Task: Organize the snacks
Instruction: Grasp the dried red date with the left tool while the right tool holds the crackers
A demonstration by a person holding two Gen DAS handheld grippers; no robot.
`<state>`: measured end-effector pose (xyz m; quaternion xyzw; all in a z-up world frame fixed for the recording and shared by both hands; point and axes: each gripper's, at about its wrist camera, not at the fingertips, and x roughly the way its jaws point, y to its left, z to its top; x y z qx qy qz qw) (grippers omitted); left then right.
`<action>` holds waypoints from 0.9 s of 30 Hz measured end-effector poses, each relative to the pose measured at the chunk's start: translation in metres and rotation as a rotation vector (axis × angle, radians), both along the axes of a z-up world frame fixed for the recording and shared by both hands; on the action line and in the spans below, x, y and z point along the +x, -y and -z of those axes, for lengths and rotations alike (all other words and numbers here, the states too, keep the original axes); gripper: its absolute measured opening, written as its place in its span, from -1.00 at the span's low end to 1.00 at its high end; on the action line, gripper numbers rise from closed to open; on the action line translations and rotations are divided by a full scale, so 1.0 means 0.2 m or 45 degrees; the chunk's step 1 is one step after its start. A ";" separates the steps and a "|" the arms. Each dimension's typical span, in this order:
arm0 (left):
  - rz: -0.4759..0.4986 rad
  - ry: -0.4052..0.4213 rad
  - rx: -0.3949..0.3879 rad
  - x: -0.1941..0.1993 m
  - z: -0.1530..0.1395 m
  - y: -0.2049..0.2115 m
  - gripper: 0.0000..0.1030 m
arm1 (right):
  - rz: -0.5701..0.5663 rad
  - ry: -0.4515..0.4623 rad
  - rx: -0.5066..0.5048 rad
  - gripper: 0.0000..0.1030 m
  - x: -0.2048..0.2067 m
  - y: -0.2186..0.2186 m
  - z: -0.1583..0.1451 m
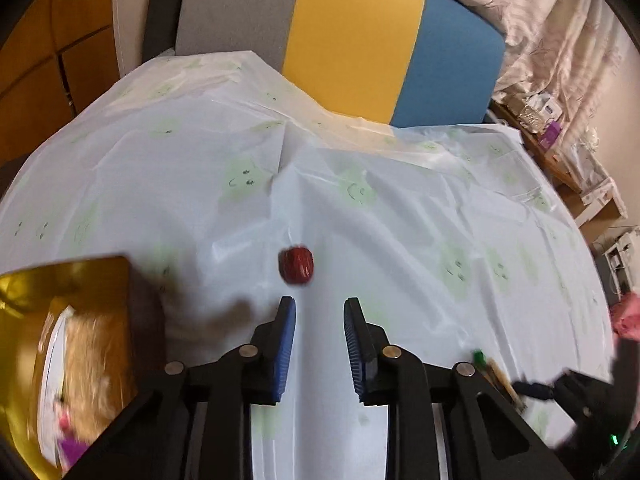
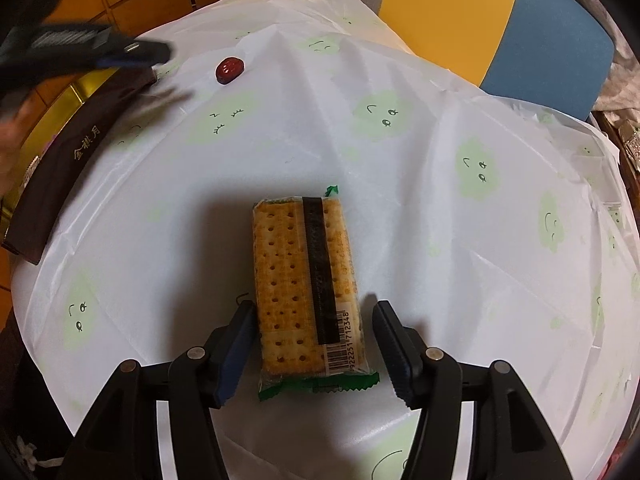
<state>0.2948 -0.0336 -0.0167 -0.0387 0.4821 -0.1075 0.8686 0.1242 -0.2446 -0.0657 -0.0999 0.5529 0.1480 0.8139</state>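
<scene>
A dried red date [image 1: 296,266] lies on the white tablecloth [image 1: 400,208], just ahead of my left gripper [image 1: 320,310], which is open and empty. It also shows far off in the right wrist view [image 2: 229,69]. A wrapped cracker pack [image 2: 306,294] with green ends lies lengthwise on the cloth between the open fingers of my right gripper [image 2: 316,316]; the left pad [image 2: 240,332] is close beside it, and I cannot tell if it touches. A gold box with dark brown walls [image 1: 80,344] stands at the left, holding blurred snacks; its side shows in the right wrist view [image 2: 68,168].
A chair with grey, yellow and blue panels [image 1: 360,56] stands behind the table. A shelf with small items [image 1: 560,148] is at the right. The left gripper appears blurred [image 2: 100,50] above the box in the right wrist view. Orange floor tiles lie beyond the table edge.
</scene>
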 end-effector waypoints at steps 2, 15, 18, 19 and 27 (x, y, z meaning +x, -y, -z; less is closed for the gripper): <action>-0.002 -0.016 0.023 0.08 0.04 0.02 -0.51 | 0.002 -0.002 0.003 0.18 0.00 0.01 0.00; 0.010 -0.033 0.158 0.26 0.23 0.11 -0.54 | 0.009 -0.013 0.017 0.20 0.01 0.01 0.00; -0.008 0.016 0.128 0.18 0.19 0.08 -0.54 | 0.009 -0.015 0.020 0.20 0.01 0.01 0.00; 0.000 0.029 0.111 0.15 0.17 0.08 -0.54 | 0.008 -0.013 0.019 0.20 0.01 0.01 0.00; 0.147 0.183 0.110 -0.32 0.03 0.22 -0.54 | 0.004 -0.007 0.020 0.20 0.01 0.01 0.00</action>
